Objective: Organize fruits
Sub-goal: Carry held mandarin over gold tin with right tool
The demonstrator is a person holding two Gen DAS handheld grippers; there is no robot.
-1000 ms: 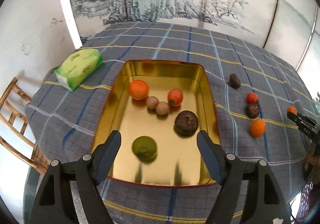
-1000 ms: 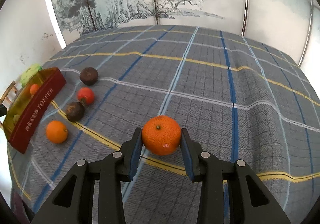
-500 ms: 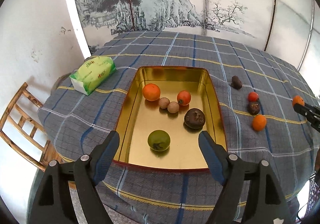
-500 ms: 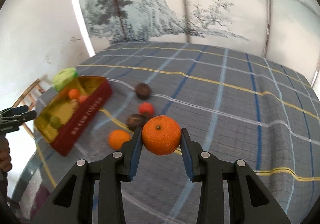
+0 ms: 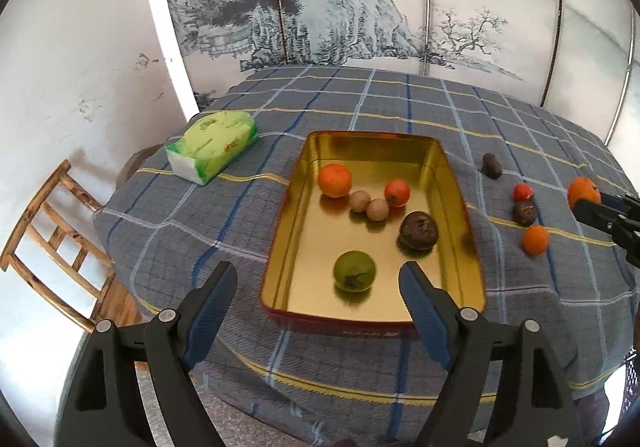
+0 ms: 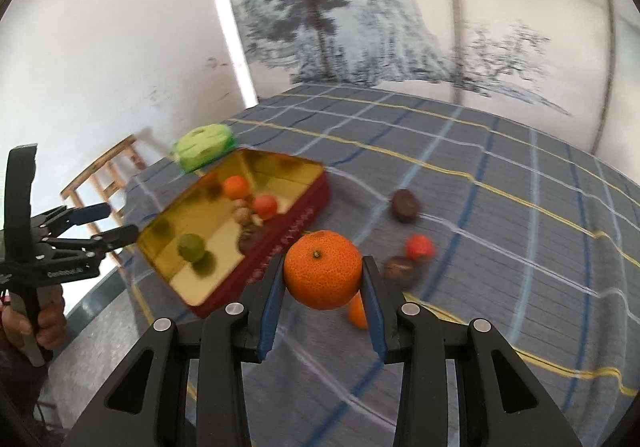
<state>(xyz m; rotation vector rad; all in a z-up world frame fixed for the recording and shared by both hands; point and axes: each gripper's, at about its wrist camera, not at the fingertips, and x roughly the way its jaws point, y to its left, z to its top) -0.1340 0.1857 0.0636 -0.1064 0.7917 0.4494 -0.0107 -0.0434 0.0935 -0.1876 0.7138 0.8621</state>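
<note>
Orange [image 6: 322,274] pinched tight in right gripper [image 6: 323,301] above counter [image 6: 500,247] beside gold tray [image 6: 298,221], left gripper [image 5: 318,293] empty and wide: could slip, roll off, or bump fruit inside.

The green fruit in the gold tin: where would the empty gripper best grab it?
Judging by its round shape, across the widest middle of the green fruit, coming from above. It sits apart from the other fruit, near the tin's front wall, so the left gripper has room either side.
</note>
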